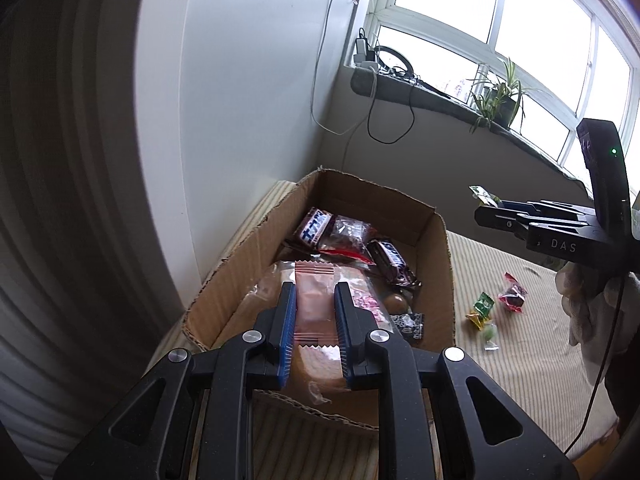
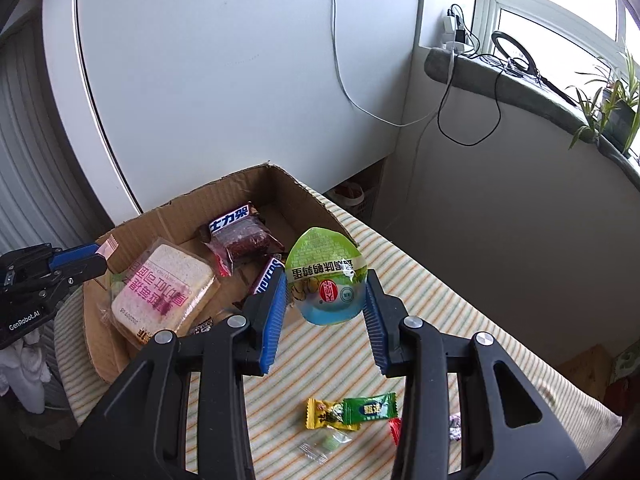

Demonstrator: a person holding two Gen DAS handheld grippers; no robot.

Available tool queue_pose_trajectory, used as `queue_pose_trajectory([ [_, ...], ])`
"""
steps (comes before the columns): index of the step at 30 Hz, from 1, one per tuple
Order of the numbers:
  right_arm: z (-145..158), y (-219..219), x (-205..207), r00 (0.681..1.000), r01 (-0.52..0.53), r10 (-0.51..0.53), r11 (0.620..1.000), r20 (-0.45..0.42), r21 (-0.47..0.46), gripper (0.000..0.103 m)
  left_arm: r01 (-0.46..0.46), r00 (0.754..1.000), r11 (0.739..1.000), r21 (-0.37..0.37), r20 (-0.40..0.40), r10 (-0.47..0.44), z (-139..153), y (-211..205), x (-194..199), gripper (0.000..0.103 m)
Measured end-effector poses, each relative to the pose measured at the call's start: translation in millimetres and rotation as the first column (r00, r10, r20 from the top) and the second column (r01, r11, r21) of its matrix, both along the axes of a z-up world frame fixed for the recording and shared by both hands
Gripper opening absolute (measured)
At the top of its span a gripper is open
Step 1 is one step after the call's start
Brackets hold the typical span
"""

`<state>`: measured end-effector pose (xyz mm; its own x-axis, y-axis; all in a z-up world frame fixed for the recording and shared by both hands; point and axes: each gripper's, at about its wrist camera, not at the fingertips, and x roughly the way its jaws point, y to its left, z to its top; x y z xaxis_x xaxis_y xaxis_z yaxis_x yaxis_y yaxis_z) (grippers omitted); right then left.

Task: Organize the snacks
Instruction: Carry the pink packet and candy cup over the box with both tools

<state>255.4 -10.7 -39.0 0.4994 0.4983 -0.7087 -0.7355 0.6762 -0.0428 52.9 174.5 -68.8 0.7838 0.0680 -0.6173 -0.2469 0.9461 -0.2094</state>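
Cardboard box on striped cloth. Left gripper clamps pink wafer packet above box; right gripper grasps green egg-shaped snack pack beside the box, over cloth.

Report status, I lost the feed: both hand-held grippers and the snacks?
Left hand-held gripper shut on pink packet over cardboard box. Right hand-held gripper shut on green egg pack. Nothing blocking.

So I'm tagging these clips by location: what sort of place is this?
Most likely a room in a home, perhaps a bedroom. A striped padded surface holds a cardboard box of snacks, and a windowsill carries a potted plant, chargers and cables.
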Motion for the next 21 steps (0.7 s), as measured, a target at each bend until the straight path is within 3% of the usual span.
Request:
queue_pose_trajectory([
  [8, -10.8, 34.7, 5.9, 0.999, -0.029, 0.028, 0.999, -0.023, -0.026, 0.038, -0.019, 1.000, 1.000, 0.007, -0.013, 0.019, -4.9, 13.4, 3.4, 0.017],
  [21, -15.7, 54.1, 8.7, 0.998, -0.050, 0.049, 0.998, -0.025, -0.037, 0.044, -0.025, 1.000, 1.000, 0.006, -0.014, 0.025, -4.1, 19.4, 7.8, 0.018],
])
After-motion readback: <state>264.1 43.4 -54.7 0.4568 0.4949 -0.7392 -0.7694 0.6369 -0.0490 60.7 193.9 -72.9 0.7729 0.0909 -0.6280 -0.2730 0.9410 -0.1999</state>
